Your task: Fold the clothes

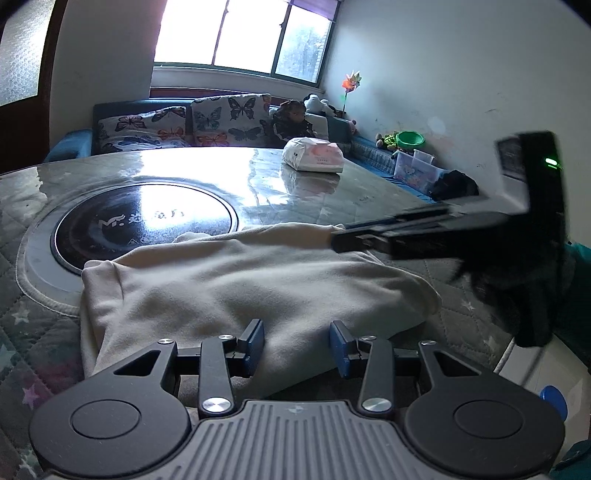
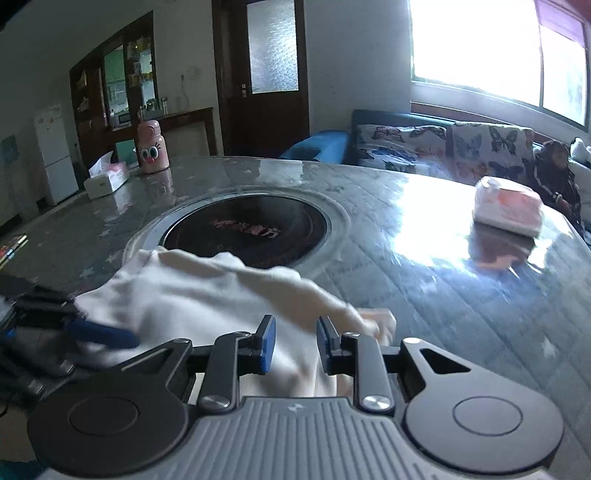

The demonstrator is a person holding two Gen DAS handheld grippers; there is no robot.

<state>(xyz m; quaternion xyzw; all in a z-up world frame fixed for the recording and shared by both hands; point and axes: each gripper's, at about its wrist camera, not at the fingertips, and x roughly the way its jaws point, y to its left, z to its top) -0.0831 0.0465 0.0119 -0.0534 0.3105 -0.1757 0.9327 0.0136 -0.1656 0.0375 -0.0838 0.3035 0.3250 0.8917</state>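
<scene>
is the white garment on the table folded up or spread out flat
Partly folded: the white garment lies bunched in a compact doubled-over heap, with rounded fold edges, not spread flat.

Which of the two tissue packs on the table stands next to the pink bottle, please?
The open tissue box at the far left, with a tissue sticking up, beside the pink bottle. The other pack lies alone near the sofa.

Blown-out daylight from the window (image 1: pixel 236 33) glares off the glossy tabletop (image 2: pixel 443 199), while fisheye edges darken and motion blurs.
</scene>
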